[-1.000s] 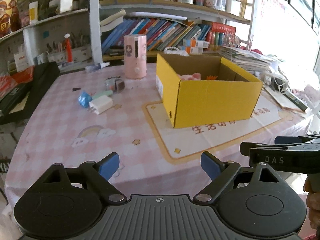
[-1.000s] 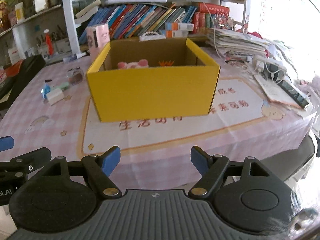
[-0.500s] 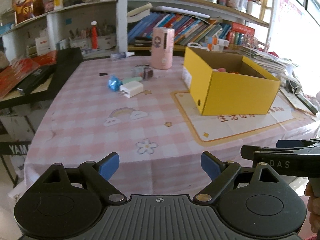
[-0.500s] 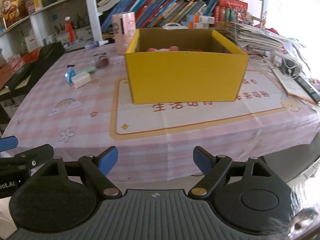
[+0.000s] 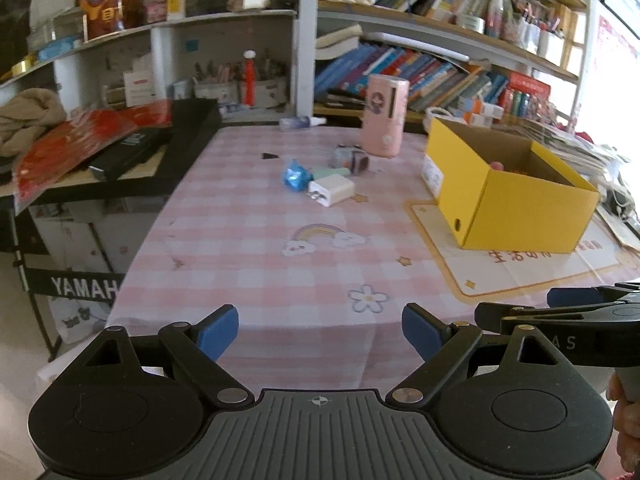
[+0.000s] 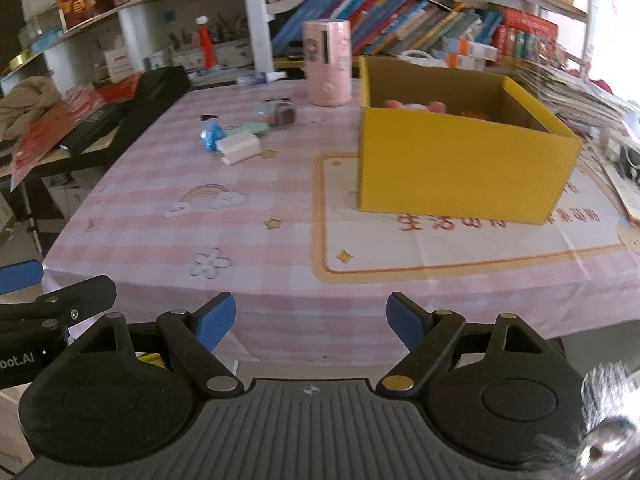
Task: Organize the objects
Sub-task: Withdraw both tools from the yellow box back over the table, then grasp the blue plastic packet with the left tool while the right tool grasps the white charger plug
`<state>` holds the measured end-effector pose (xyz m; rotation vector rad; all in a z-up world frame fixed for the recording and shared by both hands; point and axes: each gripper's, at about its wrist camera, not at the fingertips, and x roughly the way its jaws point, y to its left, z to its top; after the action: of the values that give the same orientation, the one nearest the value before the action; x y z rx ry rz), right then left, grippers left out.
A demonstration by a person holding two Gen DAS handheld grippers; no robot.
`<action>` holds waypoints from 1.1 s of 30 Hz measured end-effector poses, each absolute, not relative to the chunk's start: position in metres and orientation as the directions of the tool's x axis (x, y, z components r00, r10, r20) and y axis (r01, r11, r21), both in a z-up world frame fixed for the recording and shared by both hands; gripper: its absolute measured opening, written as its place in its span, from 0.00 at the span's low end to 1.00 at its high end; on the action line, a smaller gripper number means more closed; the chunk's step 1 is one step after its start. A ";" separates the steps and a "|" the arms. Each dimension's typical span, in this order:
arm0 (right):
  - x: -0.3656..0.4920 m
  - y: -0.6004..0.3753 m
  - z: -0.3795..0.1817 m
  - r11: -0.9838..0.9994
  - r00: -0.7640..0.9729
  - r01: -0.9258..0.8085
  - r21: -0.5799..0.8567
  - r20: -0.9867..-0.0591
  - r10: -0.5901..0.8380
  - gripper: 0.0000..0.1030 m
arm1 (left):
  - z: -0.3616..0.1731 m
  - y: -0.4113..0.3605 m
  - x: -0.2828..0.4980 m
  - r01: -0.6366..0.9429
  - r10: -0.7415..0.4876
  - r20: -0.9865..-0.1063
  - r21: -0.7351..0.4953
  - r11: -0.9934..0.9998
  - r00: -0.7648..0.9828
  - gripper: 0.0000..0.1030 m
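Left wrist view: left gripper point(image 5: 320, 330) at bottom centre, jaws wide apart, nothing held. Yellow box point(image 5: 516, 204) at right, open-topped, brown inside, on pink checked tablecloth point(image 5: 256, 248). White charger point(image 5: 332, 191), blue wrapped item point(image 5: 295, 176) and pink cylinder point(image 5: 385, 115) above centre.

Right wrist view: right gripper point(image 6: 310, 322) at bottom centre, spread wide, empty. Yellow box point(image 6: 460, 168) right of centre, pink toy point(image 6: 412, 105) inside. White charger point(image 6: 239, 148) left of centre.
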<state>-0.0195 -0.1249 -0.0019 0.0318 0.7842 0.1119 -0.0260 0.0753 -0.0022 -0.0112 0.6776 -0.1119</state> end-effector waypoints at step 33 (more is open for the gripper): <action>0.104 -0.081 -0.008 0.957 0.654 -0.279 0.081 -0.714 0.251 0.80 | -0.012 0.100 0.067 -0.049 0.018 -0.655 -0.030 0.998 0.755 0.88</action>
<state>0.1039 -0.0811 -0.0076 -0.0368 0.8040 0.3010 0.0673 0.0997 -0.0116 -0.0461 0.7136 0.0368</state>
